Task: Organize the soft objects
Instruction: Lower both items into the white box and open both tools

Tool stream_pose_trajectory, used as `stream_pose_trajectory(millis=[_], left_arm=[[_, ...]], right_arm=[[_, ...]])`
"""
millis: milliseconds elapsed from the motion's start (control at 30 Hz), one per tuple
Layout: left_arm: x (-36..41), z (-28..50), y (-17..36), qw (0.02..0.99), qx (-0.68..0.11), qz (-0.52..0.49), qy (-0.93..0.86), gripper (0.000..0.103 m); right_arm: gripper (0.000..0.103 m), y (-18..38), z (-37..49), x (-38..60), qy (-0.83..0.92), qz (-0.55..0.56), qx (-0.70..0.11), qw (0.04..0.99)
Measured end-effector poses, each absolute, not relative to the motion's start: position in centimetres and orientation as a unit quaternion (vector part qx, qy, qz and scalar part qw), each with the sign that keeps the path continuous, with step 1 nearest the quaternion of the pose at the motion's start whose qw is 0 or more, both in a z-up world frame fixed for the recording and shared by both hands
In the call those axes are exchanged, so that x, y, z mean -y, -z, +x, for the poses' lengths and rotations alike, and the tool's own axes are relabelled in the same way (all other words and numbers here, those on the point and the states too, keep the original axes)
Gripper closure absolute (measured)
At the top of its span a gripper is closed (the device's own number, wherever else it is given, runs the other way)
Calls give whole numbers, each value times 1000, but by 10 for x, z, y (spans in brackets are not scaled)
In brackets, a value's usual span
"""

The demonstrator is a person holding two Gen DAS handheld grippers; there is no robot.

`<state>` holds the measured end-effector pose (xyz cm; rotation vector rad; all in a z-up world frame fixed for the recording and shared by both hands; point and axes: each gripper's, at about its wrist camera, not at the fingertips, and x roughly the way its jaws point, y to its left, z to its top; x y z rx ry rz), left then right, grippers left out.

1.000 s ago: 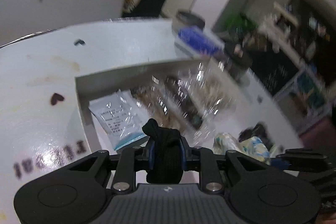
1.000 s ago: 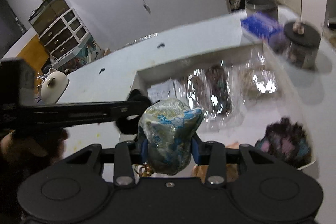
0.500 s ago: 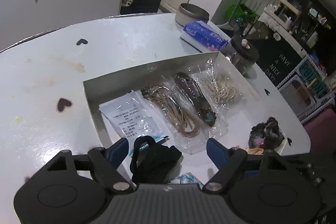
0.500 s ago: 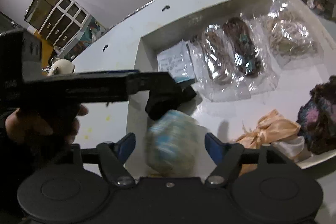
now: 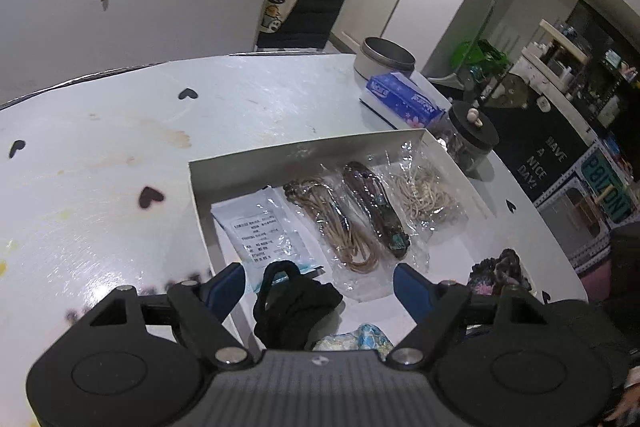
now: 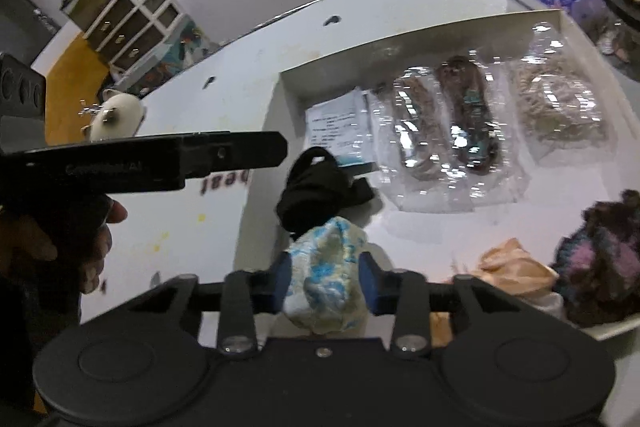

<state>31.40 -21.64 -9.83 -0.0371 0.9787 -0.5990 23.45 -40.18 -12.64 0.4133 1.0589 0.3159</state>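
Soft objects are gathered in a shallow white box (image 5: 256, 167) set on a round white table (image 5: 100, 155) marked with small dark hearts and yellowish stains. A black fabric bundle (image 5: 294, 307) lies on the box floor near the front left corner, framed by the left gripper (image 5: 320, 285), whose blue-padded fingers are spread wide and touch nothing. Just beside the bundle, a blue-and-white patterned cloth ball (image 6: 326, 281) is seen between the fingers of the right gripper (image 6: 326, 281), which are closed against its sides. Along the far wall of the box, a paper-labelled packet (image 5: 260, 227) and three clear bags of cords (image 5: 360, 219) are laid side by side. A peach fabric piece (image 6: 516, 267) and a dark purple knitted item (image 6: 600, 259) rest at the right end. Beyond the box, a blue tissue pack (image 5: 404, 99), a grey tin (image 5: 386, 57) and a black-lidded jar (image 5: 472, 139) stand on the table. Behind it, a kitchen doorway, white walls and cluttered shelving are visible.
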Motion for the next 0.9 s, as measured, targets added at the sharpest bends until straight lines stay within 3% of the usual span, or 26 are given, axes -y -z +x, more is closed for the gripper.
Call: stream_pose_trajectory(millis=[67,133,333,633,900], left_arm=[[216,311,97,843,-462,-21,275,22],[215,308,95,846,-461,-25,267,22],[217,298,88,856,-454,-36,245,22],[219,273,69,877,-429,-62,206,22],[224,235,40,902,-390,-82,165,18]], right_arm=[[77,133,238,398,-164,189,-505,826],[79,144,242,392,-166,170,-522,819],[79,155,242,386,-194,139,-536,810],[54,108,226,418,-211,113,-472,849],[49,63,212,461,-193,87,-406,889]])
